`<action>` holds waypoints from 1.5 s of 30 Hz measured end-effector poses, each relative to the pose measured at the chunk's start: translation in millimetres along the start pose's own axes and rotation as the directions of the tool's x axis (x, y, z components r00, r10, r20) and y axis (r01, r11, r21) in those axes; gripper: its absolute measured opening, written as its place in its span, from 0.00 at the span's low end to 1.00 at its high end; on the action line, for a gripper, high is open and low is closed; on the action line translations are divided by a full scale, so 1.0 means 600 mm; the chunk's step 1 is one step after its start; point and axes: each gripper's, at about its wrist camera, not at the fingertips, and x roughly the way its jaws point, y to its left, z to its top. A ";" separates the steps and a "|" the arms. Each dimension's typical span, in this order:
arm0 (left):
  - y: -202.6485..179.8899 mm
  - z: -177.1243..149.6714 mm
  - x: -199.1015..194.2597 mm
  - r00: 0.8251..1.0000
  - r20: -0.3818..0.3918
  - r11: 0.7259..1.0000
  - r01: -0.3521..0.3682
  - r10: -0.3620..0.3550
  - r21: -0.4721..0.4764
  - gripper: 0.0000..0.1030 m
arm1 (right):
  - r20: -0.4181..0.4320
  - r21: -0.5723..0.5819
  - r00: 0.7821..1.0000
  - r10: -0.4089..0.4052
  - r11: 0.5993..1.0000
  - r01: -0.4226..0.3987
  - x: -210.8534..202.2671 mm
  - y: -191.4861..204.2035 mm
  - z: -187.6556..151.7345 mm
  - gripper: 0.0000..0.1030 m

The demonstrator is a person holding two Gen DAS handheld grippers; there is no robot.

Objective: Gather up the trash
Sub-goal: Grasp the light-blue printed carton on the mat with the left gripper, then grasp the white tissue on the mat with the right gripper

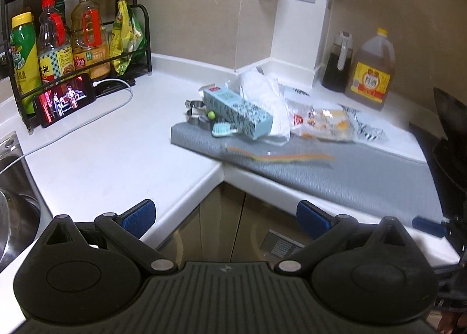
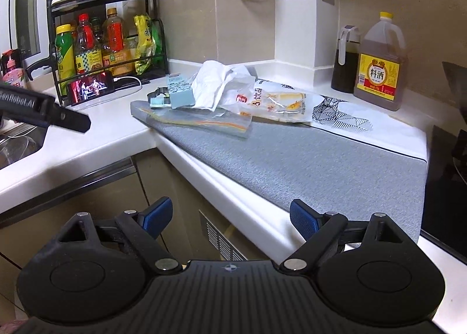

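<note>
Both tongs hang in front of the corner of a white kitchen surface (image 2: 116,135), short of its edge, and neither touches anything. The left tongs (image 1: 226,218) stand wide with nothing between the blue pads, and the right tongs (image 2: 230,218) are likewise spread wide and empty. The trash lies in a loose heap at the far corner of a grey mat (image 2: 306,158) that covers the right run of the surface. A pale blue patterned carton (image 1: 238,110) lies on its side at the left of the heap, with a crumpled white plastic bag (image 1: 264,100) against it. A light blue toothbrush head (image 1: 223,130) sits just in front of the carton, beside a small green ball (image 1: 211,114) and some metal cutters (image 1: 194,113). To the right lies a clear snack wrapper with orange print (image 2: 280,104), and nearer the mat's front edge a flat clear bag with a coloured strip (image 2: 204,123); in the left view it is smeared by blur, so its outline is uncertain. A black-and-white patterned sheet (image 2: 340,115) lies beyond the wrapper. Against the wall stand a cooking wine jug (image 2: 381,71) and a dark oil dispenser (image 2: 346,62). On the left, a black rack of bottles (image 1: 73,36) has a phone (image 1: 65,99) leaning at its foot, its screen lit.
</note>
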 end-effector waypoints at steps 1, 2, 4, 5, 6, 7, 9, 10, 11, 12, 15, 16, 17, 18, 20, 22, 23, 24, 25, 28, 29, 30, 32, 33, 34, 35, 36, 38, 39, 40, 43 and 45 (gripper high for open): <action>0.002 0.008 0.002 1.000 0.005 1.000 -0.001 0.001 -0.011 1.00 | 0.001 0.000 1.000 -0.001 1.000 0.001 0.001 -0.001 0.001 0.87; 0.004 0.017 0.006 1.000 0.008 1.000 -0.003 0.003 -0.023 1.00 | 0.003 0.000 1.000 -0.003 1.000 0.003 0.002 -0.003 0.002 0.87; 0.010 0.041 0.015 1.000 0.017 0.999 -0.003 0.004 -0.051 1.00 | 0.007 -0.002 1.000 -0.008 1.000 0.008 0.006 -0.006 0.006 0.87; 0.012 0.056 0.021 1.000 0.022 0.998 -0.001 0.002 -0.065 1.00 | 0.011 -0.002 1.000 -0.011 1.000 0.011 0.008 -0.008 0.010 0.87; 0.015 0.071 0.027 1.000 0.030 0.997 0.002 0.001 -0.078 1.00 | 0.017 -0.002 1.000 -0.014 1.000 0.014 0.010 -0.011 0.013 0.87; 0.017 0.088 0.035 0.999 0.039 0.996 0.004 0.000 -0.091 1.00 | 0.024 0.001 1.000 -0.018 1.000 0.018 0.012 -0.014 0.017 0.87; 0.019 0.120 0.054 0.999 0.046 0.993 0.003 0.003 -0.116 1.00 | 0.036 0.012 0.999 -0.024 1.000 0.024 0.016 -0.020 0.024 0.87; 0.019 0.135 0.065 0.999 0.045 0.992 0.004 0.002 -0.128 1.00 | 0.041 0.018 0.999 -0.025 1.000 0.024 0.018 -0.023 0.027 0.87; 0.018 0.150 0.078 0.999 0.042 0.990 0.005 0.001 -0.139 1.00 | 0.045 0.023 0.999 -0.026 0.999 0.025 0.020 -0.026 0.029 0.87; 0.017 0.163 0.093 0.999 0.037 0.989 0.005 0.001 -0.150 1.00 | 0.046 0.025 0.999 -0.025 0.999 0.024 0.023 -0.028 0.031 0.87; 0.015 0.197 0.141 1.000 0.012 0.983 0.001 0.001 -0.185 0.99 | 0.046 0.023 0.999 -0.023 0.999 0.022 0.031 -0.032 0.036 0.87; 0.015 0.207 0.158 1.000 0.001 0.980 -0.002 0.002 -0.197 0.98 | 0.045 0.024 0.999 -0.020 1.000 0.019 0.034 -0.034 0.037 0.87; 0.015 0.217 0.177 1.000 -0.010 0.978 -0.006 0.004 -0.208 0.97 | 0.043 0.024 0.999 -0.018 1.000 0.016 0.037 -0.035 0.038 0.87; 0.015 0.223 0.196 1.000 -0.025 0.976 -0.012 0.006 -0.217 0.97 | 0.041 0.025 0.999 -0.015 1.000 0.014 0.041 -0.037 0.039 0.87; 0.016 0.233 0.235 0.998 -0.062 0.972 -0.025 0.011 -0.235 0.97 | 0.034 0.029 0.999 -0.016 0.999 0.015 0.048 -0.039 0.040 0.87; 0.014 0.239 0.272 0.995 -0.100 0.969 -0.028 0.003 -0.247 0.97 | 0.030 0.036 0.999 -0.015 0.999 0.014 0.053 -0.043 0.042 0.87; 0.012 0.240 0.286 0.994 -0.112 0.968 -0.028 0.000 -0.250 0.97 | 0.030 0.038 0.999 -0.016 0.999 0.015 0.055 -0.045 0.043 0.87; 0.010 0.242 0.299 0.993 -0.122 0.968 -0.028 -0.003 -0.249 0.97 | 0.029 0.039 0.999 -0.017 0.999 0.016 0.056 -0.046 0.044 0.87; 0.007 0.243 0.311 0.991 -0.132 0.969 -0.028 -0.005 -0.247 0.97 | 0.026 0.038 0.999 -0.019 0.999 0.018 0.058 -0.048 0.045 0.87; 0.001 0.243 0.339 0.987 -0.162 0.969 -0.029 -0.011 -0.246 0.85 | 0.015 0.046 0.999 -0.030 0.999 0.029 0.066 -0.055 0.045 0.87; 0.002 0.242 0.346 0.985 -0.174 0.968 -0.028 -0.017 -0.251 0.70 | 0.010 0.051 0.999 -0.031 0.998 0.031 0.069 -0.057 0.045 0.87; 0.005 0.242 0.353 0.982 -0.189 0.965 -0.023 -0.028 -0.261 0.61 | 0.005 0.055 0.999 -0.032 0.998 0.031 0.072 -0.058 0.046 0.87; 0.015 0.241 0.357 0.980 -0.198 0.956 -0.022 -0.038 -0.292 0.51 | 0.003 0.058 1.000 -0.027 0.998 0.027 0.077 -0.059 0.048 0.87; 0.021 0.243 0.354 0.982 -0.184 0.952 -0.028 -0.030 -0.305 0.48 | 0.006 0.055 1.000 -0.025 0.998 0.025 0.079 -0.058 0.051 0.87; 0.028 0.246 0.347 0.985 -0.170 0.951 -0.026 -0.028 -0.310 0.46 | 0.011 0.051 1.000 -0.024 0.998 0.024 0.082 -0.056 0.055 0.87; 0.034 0.247 0.341 0.987 -0.158 0.949 -0.019 -0.033 -0.314 0.45 | 0.018 0.045 1.000 -0.022 0.999 0.021 0.086 -0.053 0.061 0.87; 0.040 0.251 0.332 0.988 -0.146 0.947 -0.008 -0.041 -0.322 0.45 | 0.028 0.039 0.999 -0.016 0.999 0.015 0.091 -0.050 0.070 0.87; 0.053 0.252 0.311 0.991 -0.118 0.940 0.025 -0.069 -0.340 0.43 | 0.055 0.037 0.998 0.004 0.999 -0.006 0.106 -0.043 0.093 0.87; 0.059 0.252 0.298 0.992 -0.101 0.937 0.037 -0.076 -0.348 0.43 | 0.073 0.038 0.997 0.020 0.999 -0.023 0.115 -0.037 0.106 0.87; 0.065 0.249 0.284 0.993 -0.082 0.935 0.045 -0.079 -0.351 0.43 | 0.091 0.035 0.995 0.040 0.998 -0.043 0.126 -0.031 0.120 0.87; 0.090 0.238 0.250 0.996 -0.041 0.934 0.059 -0.078 -0.352 0.42 | 0.133 -0.019 0.988 0.076 0.997 -0.074 0.172 -0.001 0.159 0.87; 0.108 0.228 0.229 0.997 -0.020 0.932 0.067 -0.080 -0.356 0.42 | 0.142 -0.066 0.986 0.084 0.995 -0.075 0.211 0.024 0.180 0.87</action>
